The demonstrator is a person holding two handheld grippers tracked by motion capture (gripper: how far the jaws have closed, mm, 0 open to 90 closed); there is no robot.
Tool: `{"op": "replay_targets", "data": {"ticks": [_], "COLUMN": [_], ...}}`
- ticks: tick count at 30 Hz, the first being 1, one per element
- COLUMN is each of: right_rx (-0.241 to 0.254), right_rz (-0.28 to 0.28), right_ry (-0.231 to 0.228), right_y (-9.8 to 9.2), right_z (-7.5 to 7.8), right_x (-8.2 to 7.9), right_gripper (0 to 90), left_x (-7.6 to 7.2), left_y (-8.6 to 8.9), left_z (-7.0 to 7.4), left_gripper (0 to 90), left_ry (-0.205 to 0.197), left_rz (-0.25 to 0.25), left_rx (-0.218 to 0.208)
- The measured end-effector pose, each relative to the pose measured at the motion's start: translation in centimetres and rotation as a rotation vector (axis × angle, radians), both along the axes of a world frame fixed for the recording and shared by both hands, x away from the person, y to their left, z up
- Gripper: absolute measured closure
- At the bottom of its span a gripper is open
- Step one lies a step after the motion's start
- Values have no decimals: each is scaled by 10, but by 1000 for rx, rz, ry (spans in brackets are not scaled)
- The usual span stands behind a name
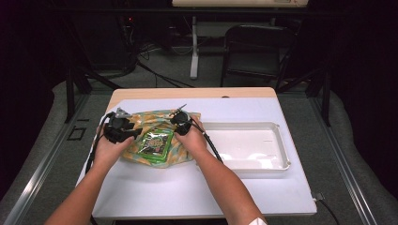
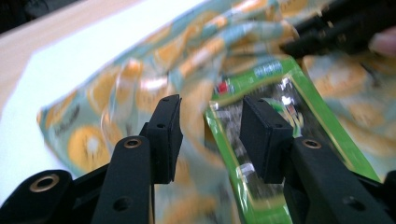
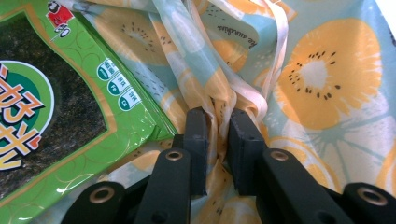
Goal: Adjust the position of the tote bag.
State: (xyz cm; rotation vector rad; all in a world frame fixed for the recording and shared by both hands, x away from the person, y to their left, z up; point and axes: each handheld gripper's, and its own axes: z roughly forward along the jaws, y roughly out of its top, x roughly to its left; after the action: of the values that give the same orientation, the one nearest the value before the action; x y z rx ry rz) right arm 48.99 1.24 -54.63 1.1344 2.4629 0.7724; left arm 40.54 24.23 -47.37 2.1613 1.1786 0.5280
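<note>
Two things carry print worth reading. One is the green snack packet, which has a large round emblem with orange-and-white characters, a small red figure at one corner and a row of little green badges whose lettering is too small to make out. The other is the fruit-print cloth bag, patterned with orange kiwi-like slices on pale blue, with a line of cursive script I cannot read. The packet lies on top of the bag, near the left-middle of the bench. To the right, just beside the bag, sits a white tray.

As for the hands, the right gripper has its jaws pinched on a gathered fold of the bag, with cloth bunched between the pads. The left gripper hovers over the packet's edge with its jaws apart, nothing pressed between them.
</note>
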Motion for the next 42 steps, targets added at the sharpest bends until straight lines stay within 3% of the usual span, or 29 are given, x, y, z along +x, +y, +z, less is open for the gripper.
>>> {"op": "replay_targets", "data": {"ticks": [2,4,8,11,16,17,18,19,21,23,27,29,30,35,42], "right_rx": [2,5,1,-13,-15,-6,-6,-14,3,14,57,68,68,106,150], "right_rz": [-3,-4,-7,3,1,-2,-2,7,9,14,23,27,42,68,115], "right_ry": [2,-6,-5,-3,-4,-12,-12,-7,-21,-30,-73,-86,-97,-146,-187], "right_y": [0,0,0,0,0,0,0,-1,0,-1,0,0,-1,-4,-8], "right_z": [0,0,0,0,1,0,0,2,4,9,22,24,33,51,69], "right_x": [0,-1,-1,-1,-2,-3,-3,-3,-5,-8,-15,-17,-21,-34,-55], "right_gripper": [785,781,780,778,773,763,763,739,711,686,618,609,582,567,585], "left_x": [-6,-11,-19,-25,-30,-30,-30,-31,-31,-31,-30,-29,-29,-28,-31], "left_y": [4,7,12,13,15,16,16,16,15,16,14,15,14,17,17], "left_z": [-3,-10,-25,-33,-51,-55,-57,-60,-60,-58,-59,-58,-58,-57,-54], "left_gripper": [583,584,601,634,757,823,823,873,891,896,898,897,897,896,894], "left_ry": [16,18,52,45,72,89,94,86,59,41,5,0,-6,-9,-24], "left_rz": [9,29,25,34,46,43,45,53,66,67,84,87,95,106,103], "left_rx": [1,42,75,96,78,72,68,60,55,22,19,9,7,-8,-16]}}
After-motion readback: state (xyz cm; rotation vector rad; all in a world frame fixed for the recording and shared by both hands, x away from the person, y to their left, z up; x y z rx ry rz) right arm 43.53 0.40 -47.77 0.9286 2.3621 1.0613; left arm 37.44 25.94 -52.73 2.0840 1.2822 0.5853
